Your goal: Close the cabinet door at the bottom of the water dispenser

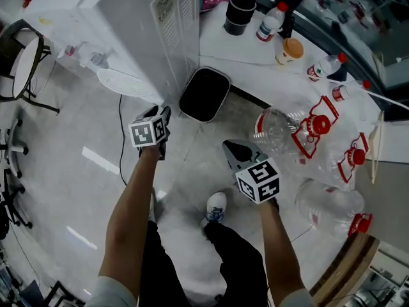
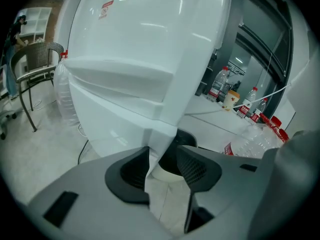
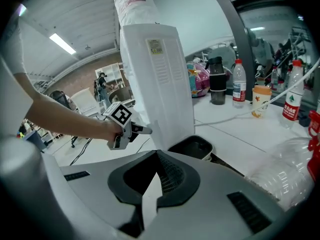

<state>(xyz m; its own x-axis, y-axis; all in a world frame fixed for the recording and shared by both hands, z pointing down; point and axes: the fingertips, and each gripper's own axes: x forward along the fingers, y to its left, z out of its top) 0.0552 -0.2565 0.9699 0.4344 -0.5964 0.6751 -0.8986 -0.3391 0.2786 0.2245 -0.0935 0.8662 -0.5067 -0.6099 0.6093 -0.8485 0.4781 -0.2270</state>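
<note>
Though crowded with jugs (image 1: 278,130) — glossy pale floor (image 1: 77,126), water dispenser (image 1: 128,18), bin (image 1: 204,93)

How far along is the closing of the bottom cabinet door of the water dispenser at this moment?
Done: nothing I can confirm, because no view shows clearly whether the door is shut. In hand: the left gripper, jaws apart and empty, is low by the front corner of the water dispenser. The right gripper, jaws together, hangs apart from it. Left: probably to press the door flush, if it stands ajar.
</note>
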